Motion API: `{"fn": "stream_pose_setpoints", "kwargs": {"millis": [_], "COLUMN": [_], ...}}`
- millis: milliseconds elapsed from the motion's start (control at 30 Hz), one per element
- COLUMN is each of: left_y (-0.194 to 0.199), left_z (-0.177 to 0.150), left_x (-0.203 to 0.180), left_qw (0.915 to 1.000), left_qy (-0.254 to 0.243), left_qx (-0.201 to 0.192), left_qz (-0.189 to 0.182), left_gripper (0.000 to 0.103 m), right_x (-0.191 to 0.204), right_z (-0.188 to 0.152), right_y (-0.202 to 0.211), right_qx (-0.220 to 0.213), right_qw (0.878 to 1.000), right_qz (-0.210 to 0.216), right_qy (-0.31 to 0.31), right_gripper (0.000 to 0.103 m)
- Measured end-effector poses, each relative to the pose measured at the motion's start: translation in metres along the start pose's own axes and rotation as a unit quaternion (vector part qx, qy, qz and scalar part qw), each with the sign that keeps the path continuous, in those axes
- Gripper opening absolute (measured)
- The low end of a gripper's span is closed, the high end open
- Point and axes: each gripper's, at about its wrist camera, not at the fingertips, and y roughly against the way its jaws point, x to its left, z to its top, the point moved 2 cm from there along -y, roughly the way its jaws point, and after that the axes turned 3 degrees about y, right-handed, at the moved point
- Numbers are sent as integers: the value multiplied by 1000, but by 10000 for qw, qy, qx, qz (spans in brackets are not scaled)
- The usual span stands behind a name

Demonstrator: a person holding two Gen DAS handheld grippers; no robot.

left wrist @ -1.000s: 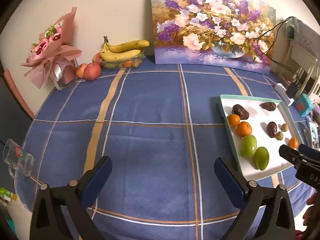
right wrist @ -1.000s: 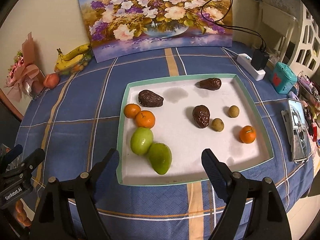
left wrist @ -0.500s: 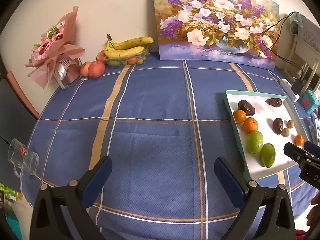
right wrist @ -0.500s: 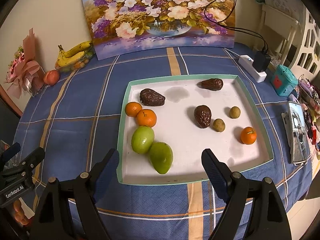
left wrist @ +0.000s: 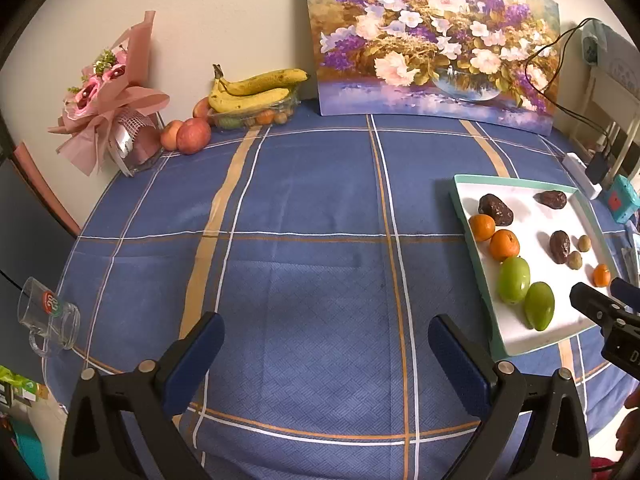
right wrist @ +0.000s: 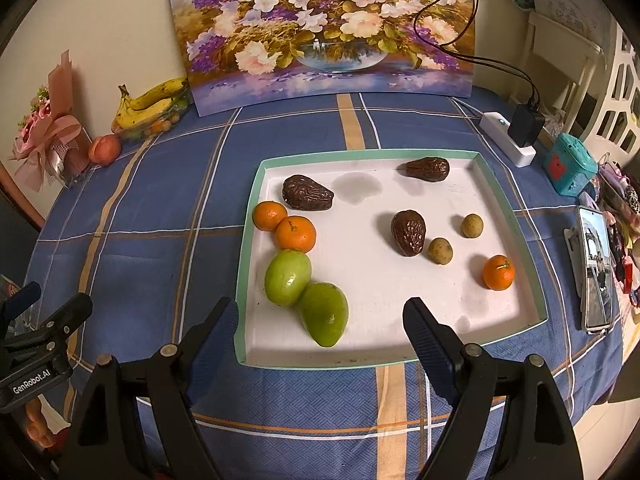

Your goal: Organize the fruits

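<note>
A white tray with a teal rim lies on the blue checked tablecloth. It holds two green fruits, three small oranges, three dark wrinkled fruits and two small brown round ones. My right gripper hovers open over the tray's near edge, nothing between its fingers. My left gripper stands open above bare cloth, left of the tray. Each gripper shows at the edge of the other's view.
Bananas on a clear box of fruit and apples sit by the back wall, beside a pink bouquet and a flower painting. A glass mug lies at the left edge. A phone, power strip and teal box stand right.
The left wrist view has shifted slightly, so the tray sits further right in it. The right gripper and the fruits have stayed put.
</note>
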Motion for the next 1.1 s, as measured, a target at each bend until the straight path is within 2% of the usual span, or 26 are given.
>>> {"fn": "stream_pose_setpoints", "kwargs": {"millis": [1100], "left_y": [-3], "left_z": [-2], "left_x": [4], "left_qw": [10000], "left_qy": [19], "left_qx": [94], "left_qz": [22], "left_gripper": [103], "right_x": [0], "right_z": [-1], "right_y": [-1], "right_qx": [25], "right_qw": [10000], "right_qz": [0], "right_qy": [76], "right_gripper": [85]}}
